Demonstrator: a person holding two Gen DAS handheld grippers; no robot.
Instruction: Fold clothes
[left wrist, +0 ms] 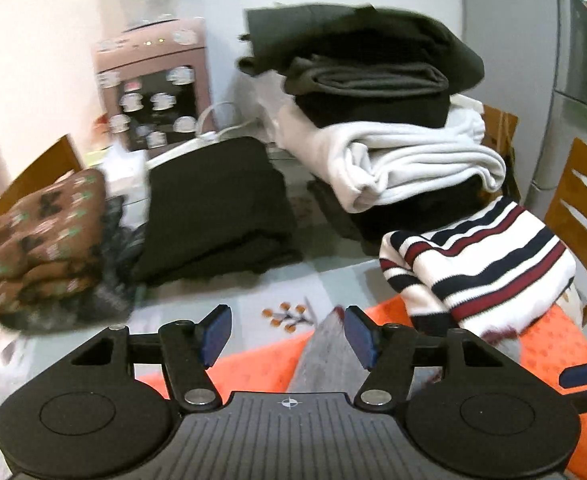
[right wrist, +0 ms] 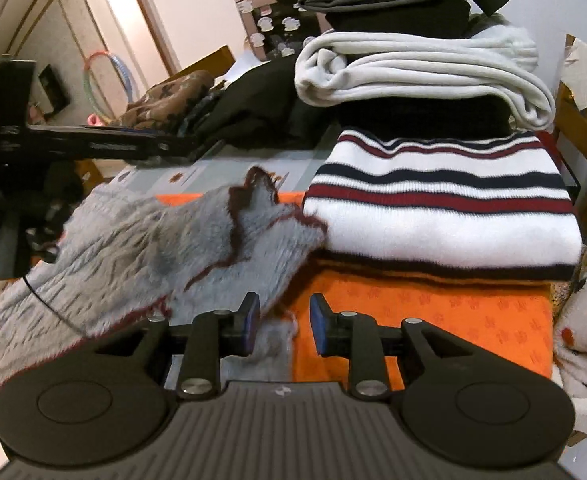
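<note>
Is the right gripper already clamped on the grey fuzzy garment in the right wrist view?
No: the right gripper stands open, and the grey fuzzy garment only lies beside and under its left finger, not pinched.

A home dining room: water dispenser [left wrist: 153, 76], wooden chairs [left wrist: 581, 216], folded clothes stacked along the table's [left wrist: 221, 304] far edge.

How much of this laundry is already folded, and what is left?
Done: the tall folded stack and the striped sweater look folded. In hand: nothing; the left hand-held gripper and right hand-held gripper are open. Left: the rumpled grey fuzzy garment on the orange cloth.
</note>
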